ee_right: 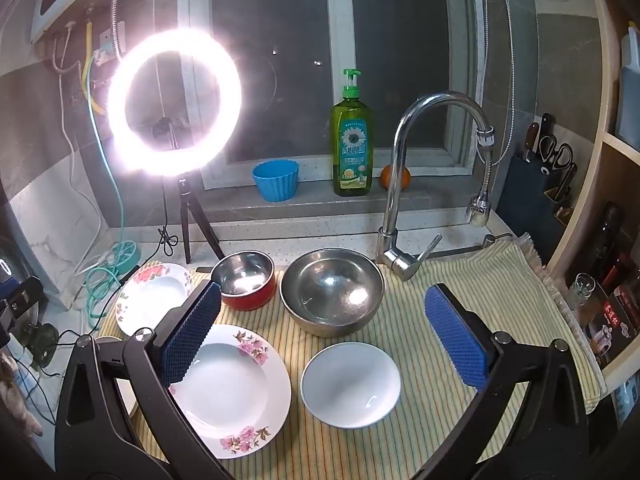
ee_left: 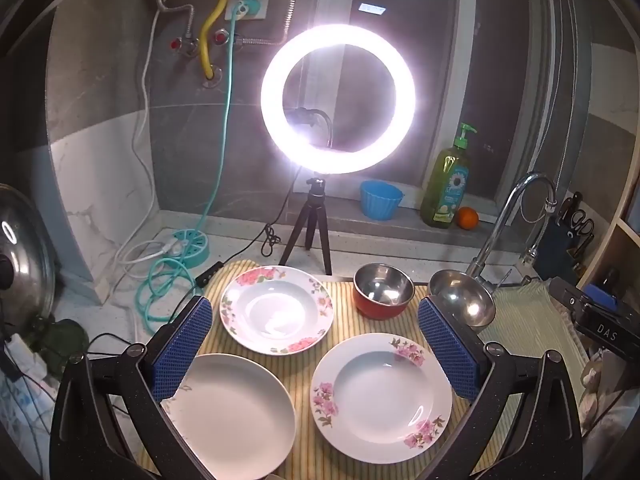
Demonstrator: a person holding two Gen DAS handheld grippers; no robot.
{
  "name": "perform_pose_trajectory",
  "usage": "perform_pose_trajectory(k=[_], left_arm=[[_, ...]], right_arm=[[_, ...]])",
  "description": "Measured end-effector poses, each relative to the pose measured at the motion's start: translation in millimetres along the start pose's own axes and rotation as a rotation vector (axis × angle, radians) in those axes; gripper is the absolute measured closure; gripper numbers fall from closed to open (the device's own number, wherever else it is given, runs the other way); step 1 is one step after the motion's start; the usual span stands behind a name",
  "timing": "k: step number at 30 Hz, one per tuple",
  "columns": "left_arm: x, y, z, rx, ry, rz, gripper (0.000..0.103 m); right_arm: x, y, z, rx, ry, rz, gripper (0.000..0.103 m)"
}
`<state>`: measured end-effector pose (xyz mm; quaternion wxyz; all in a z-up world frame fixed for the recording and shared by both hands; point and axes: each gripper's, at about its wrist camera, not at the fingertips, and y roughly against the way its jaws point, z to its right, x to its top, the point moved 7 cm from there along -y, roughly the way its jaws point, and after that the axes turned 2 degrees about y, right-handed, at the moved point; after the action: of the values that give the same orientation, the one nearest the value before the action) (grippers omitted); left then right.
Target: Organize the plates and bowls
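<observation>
On a striped yellow cloth [ee_left: 344, 320] lie two flowered deep plates, one farther back [ee_left: 276, 310] and one nearer [ee_left: 382, 398], plus a plain white plate [ee_left: 234, 412] at the front left. Behind them stand a red steel-lined bowl [ee_left: 382, 290] and a larger steel bowl [ee_left: 466, 300]. My left gripper [ee_left: 316, 344] hovers above the plates, open and empty. In the right wrist view, a small white bowl [ee_right: 350, 384] lies between the wide-open fingers of my right gripper [ee_right: 326, 338], untouched. The nearer flowered plate [ee_right: 234, 392], red bowl [ee_right: 246, 280] and steel bowl [ee_right: 332, 292] are also there.
A bright ring light on a tripod [ee_left: 338, 98] stands behind the cloth. A faucet [ee_right: 404, 184] rises at the back right. Blue cup [ee_right: 276, 180], green soap bottle [ee_right: 352, 140] and orange [ee_right: 394, 178] sit on the window ledge. Cables and a teal power hub [ee_left: 188, 248] lie left.
</observation>
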<state>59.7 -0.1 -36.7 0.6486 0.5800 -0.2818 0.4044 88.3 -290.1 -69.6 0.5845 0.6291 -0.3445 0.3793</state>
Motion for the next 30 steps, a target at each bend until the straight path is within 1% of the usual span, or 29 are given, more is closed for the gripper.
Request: perform_pose_trajectory(k=[30], left_arm=[[-1.8,3.2,1.5,-0.006,0.003,-0.002,0.001]], right_arm=[[-1.5,0.7,0.9,-0.003,0.002,-0.002,0.0]])
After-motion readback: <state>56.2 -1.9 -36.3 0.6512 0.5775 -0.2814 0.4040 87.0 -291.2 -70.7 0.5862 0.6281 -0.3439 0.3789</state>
